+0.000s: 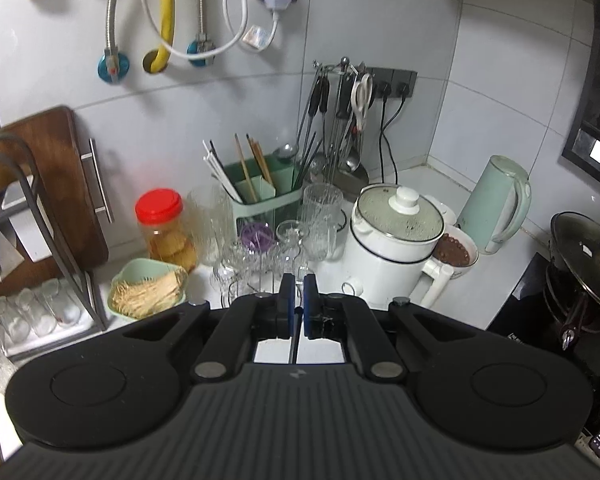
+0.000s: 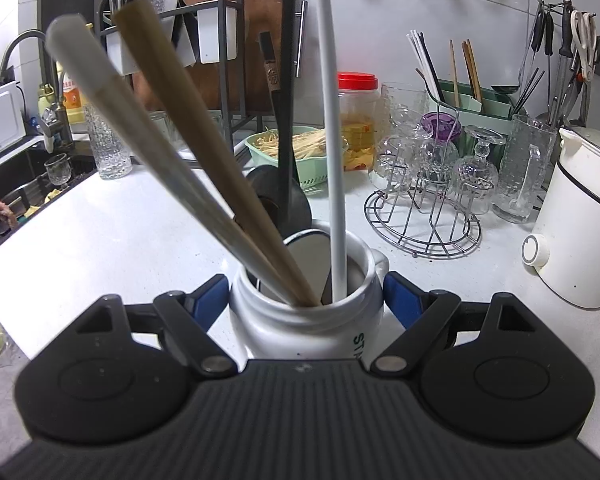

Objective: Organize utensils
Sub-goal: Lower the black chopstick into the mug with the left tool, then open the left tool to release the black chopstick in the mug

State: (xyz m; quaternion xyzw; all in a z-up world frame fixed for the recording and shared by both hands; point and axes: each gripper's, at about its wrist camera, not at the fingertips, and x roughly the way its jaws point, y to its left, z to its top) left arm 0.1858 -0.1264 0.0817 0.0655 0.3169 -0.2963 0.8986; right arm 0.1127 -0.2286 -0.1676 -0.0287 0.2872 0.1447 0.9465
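My left gripper (image 1: 299,280) is shut on a thin dark stick (image 1: 294,340), which shows only as a line between the blue pads; its lower end is hidden. Beyond it a green utensil holder (image 1: 268,196) with chopsticks stands against the wall, behind a group of glasses. My right gripper (image 2: 306,292) is shut on a white ceramic jar (image 2: 300,324), one blue pad on each side. From the jar rise two thick pale handles (image 2: 204,152), a black ladle (image 2: 288,120) and a white rod (image 2: 334,160). The green holder (image 2: 488,100) is at the back right in the right wrist view.
Upturned glasses sit on a wire rack (image 2: 424,236). A red-lidded jar (image 1: 160,224), a green basket (image 1: 148,292), a white electric pot (image 1: 392,256), a pale kettle (image 1: 496,204) and hanging utensils (image 1: 340,120) crowd the corner. A sink (image 2: 24,184) lies at the left.
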